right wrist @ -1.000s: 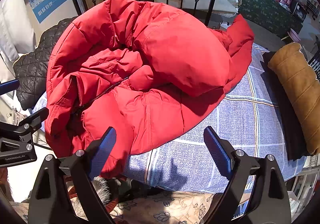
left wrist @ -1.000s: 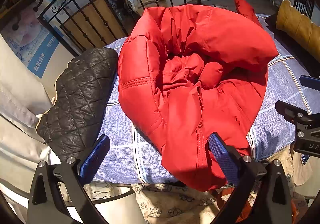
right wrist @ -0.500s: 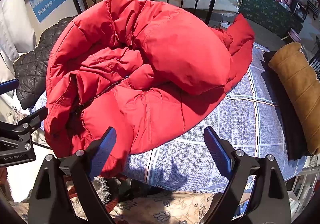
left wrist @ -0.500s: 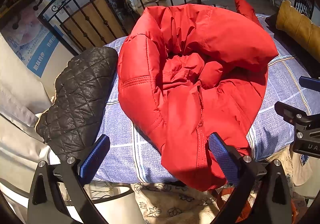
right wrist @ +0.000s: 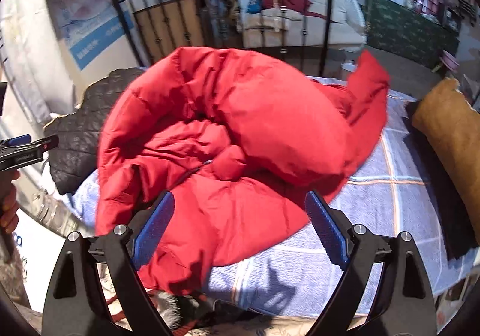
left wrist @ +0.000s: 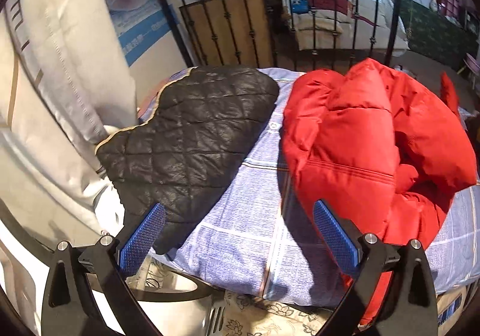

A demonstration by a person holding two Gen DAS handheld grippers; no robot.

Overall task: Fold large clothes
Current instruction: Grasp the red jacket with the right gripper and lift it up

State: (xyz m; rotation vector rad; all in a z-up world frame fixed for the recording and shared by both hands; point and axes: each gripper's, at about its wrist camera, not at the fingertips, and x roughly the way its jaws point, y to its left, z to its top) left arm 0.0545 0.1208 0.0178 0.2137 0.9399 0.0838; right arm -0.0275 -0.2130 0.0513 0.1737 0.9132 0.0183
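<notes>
A crumpled red puffer jacket (right wrist: 240, 131) lies heaped on the blue checked bedsheet (right wrist: 375, 195), one hem hanging over the near edge. In the left wrist view the red jacket (left wrist: 360, 140) fills the right side. My right gripper (right wrist: 240, 204) stands open just above the jacket's near hem, its pads clear of the fabric. My left gripper (left wrist: 238, 216) is open over bare sheet (left wrist: 249, 231), between the red jacket and a black quilted jacket (left wrist: 192, 137). The right wrist view catches the left gripper (right wrist: 30, 143) at the far left, held by a hand (right wrist: 9, 207).
A black iron bed rail (left wrist: 270, 20) runs behind the bed. White fabric (left wrist: 60, 80) hangs on the left. A mustard padded garment (right wrist: 450, 131) on a dark cloth (right wrist: 444, 201) lies along the right edge. Floral cloth (left wrist: 270, 315) shows below the near edge.
The left gripper has swung left and rolled, from over the red jacket's hem to the sheet beside the black jacket. The right gripper rose a little and tipped up. Both stay open.
</notes>
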